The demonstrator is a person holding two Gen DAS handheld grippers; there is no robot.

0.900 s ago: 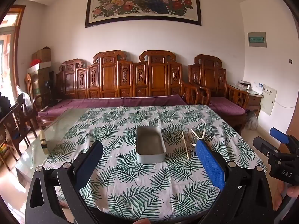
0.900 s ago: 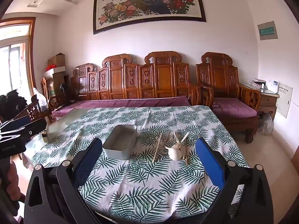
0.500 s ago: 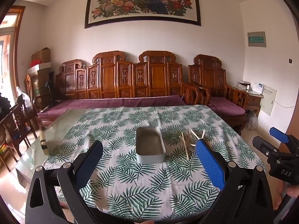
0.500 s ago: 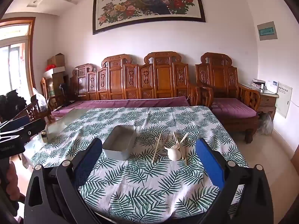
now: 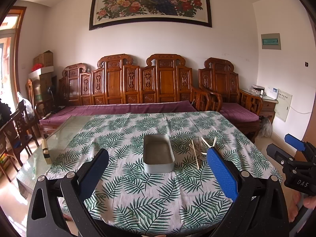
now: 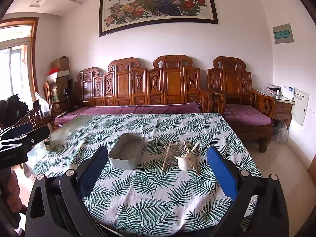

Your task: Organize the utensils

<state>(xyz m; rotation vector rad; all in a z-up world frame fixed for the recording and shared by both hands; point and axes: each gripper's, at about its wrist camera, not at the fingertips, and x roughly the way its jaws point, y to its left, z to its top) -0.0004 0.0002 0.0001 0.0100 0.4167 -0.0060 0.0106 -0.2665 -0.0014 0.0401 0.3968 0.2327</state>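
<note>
Cream-coloured utensils (image 6: pixel 180 155) lie in a loose heap just right of the metal tray (image 6: pixel 127 151), their handles pointing roughly away from the cameras. The tray looks empty, so sorting seems not yet begun. Both sit on the leaf-print bench (image 6: pixel 150 193). The right gripper (image 6: pixel 158 169) faces the heap more squarely than the left gripper (image 5: pixel 158 169); both gape wide, holding nothing.

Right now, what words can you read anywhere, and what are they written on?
"DAS": on the black right claw body.
Black left claw label: too blurred.
Framed peacock painting writing: too small.
Grey wall panel green sign: unreadable.
White wall box label: unreadable.
</note>
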